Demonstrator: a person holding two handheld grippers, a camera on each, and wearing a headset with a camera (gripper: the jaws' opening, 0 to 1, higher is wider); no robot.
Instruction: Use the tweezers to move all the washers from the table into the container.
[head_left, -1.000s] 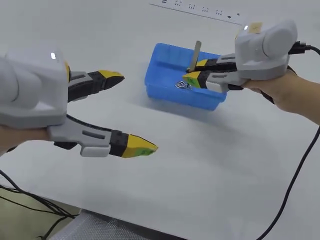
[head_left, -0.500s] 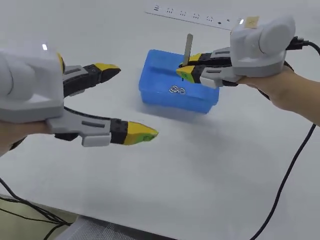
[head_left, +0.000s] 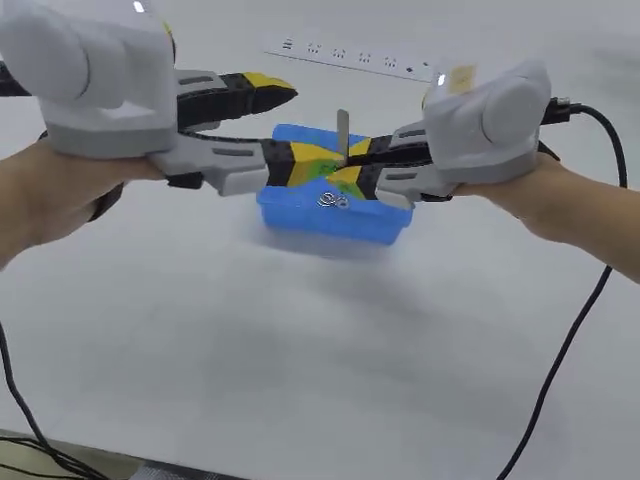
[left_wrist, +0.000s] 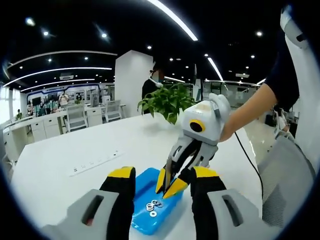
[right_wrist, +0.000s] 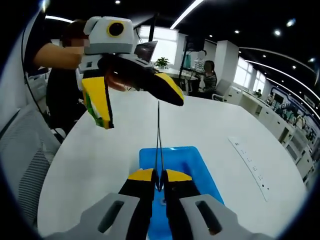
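Right gripper (head_left: 350, 178) is clamped on the tweezers (head_left: 342, 135), which stand upright over the blue container (head_left: 300, 212). Tweezer tips hidden; cannot tell if they hold anything. Washers (head_left: 330, 201) lie clustered inside the container. Left gripper (head_left: 305, 128) has jaws spread wide, empty, near the right gripper.
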